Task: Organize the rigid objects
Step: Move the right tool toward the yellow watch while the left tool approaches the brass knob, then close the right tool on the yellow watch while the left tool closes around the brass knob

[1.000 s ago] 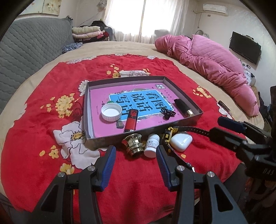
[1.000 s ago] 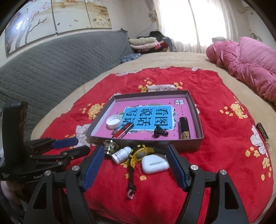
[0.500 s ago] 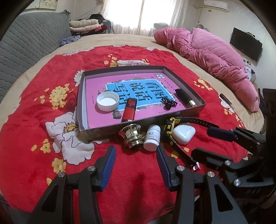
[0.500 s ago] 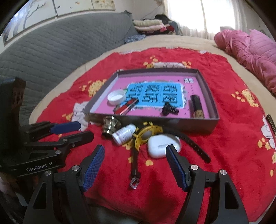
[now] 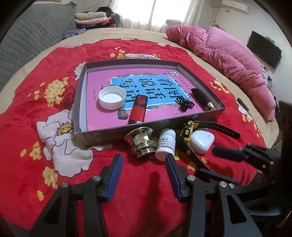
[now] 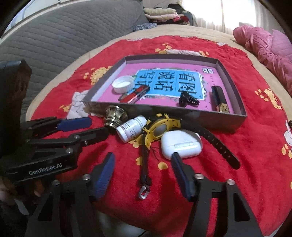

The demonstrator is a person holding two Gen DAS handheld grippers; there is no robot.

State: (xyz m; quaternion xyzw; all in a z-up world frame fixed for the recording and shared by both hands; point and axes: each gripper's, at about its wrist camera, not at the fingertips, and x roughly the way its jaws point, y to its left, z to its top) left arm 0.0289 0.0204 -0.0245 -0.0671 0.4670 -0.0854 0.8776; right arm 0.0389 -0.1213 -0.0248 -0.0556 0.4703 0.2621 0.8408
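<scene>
Right gripper is closing, nothing gripped yet, just short of the earbud case by the tray's near wall; left gripper open, empty; centre the case first

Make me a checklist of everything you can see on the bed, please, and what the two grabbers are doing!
Surface: red flowered blanket spread over a bed.
Job's things: grey tray holds a white cap, red lighter, black hair clip and a black tube. In front of the tray lie a brass knob, white pill bottle, yellow watch and white earbud case.
Clutter: pink quilt, folded clothes.
Grippers: left hand-held gripper open, empty, short of the knob; right hand-held gripper empty, jaws closing, near the earbud case.
Cables: nothing seen.
Surroundings: grey padded headboard, bright window, wall television.
</scene>
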